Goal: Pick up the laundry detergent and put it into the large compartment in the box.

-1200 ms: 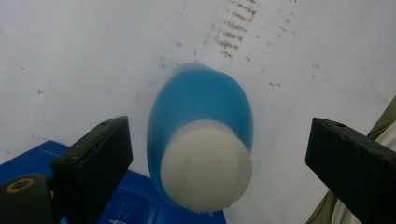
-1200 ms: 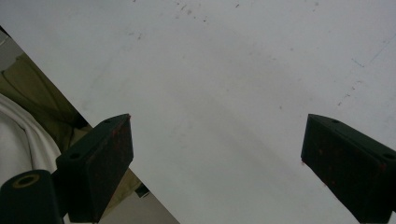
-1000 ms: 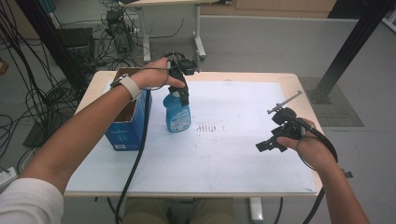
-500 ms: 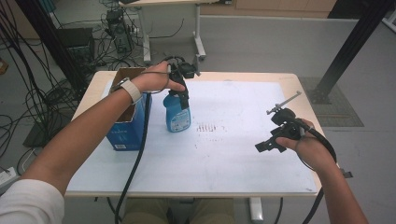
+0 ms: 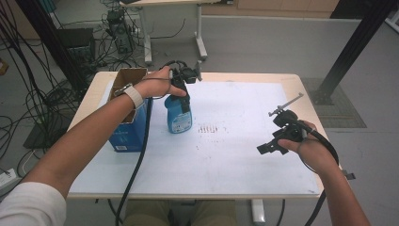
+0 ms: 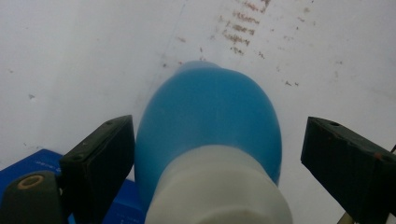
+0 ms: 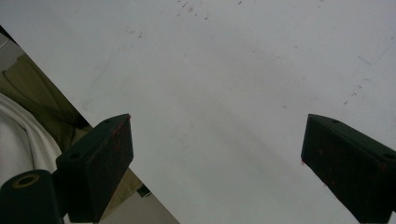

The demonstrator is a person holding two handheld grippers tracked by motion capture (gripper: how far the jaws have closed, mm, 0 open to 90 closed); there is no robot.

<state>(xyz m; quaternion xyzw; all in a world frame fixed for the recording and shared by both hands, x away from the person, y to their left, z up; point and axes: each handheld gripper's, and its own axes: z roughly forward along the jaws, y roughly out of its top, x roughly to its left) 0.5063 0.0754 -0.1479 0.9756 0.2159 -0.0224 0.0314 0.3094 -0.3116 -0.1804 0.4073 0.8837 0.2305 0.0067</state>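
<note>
You are lowering your left gripper (image 6: 210,154), jaws apart and just closing, around the blue bottle's (image 6: 210,116) neck to grab it; your right gripper (image 7: 215,154) is waiting, jaws apart.

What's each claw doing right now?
Left claw: open, has just been closing around the blue bottle, not yet gripping.
Right claw: open, holding nothing.

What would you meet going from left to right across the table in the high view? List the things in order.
Blue cardboard box → blue spray bottle → faint brown marks on the white table top → right hand-held gripper.
</note>
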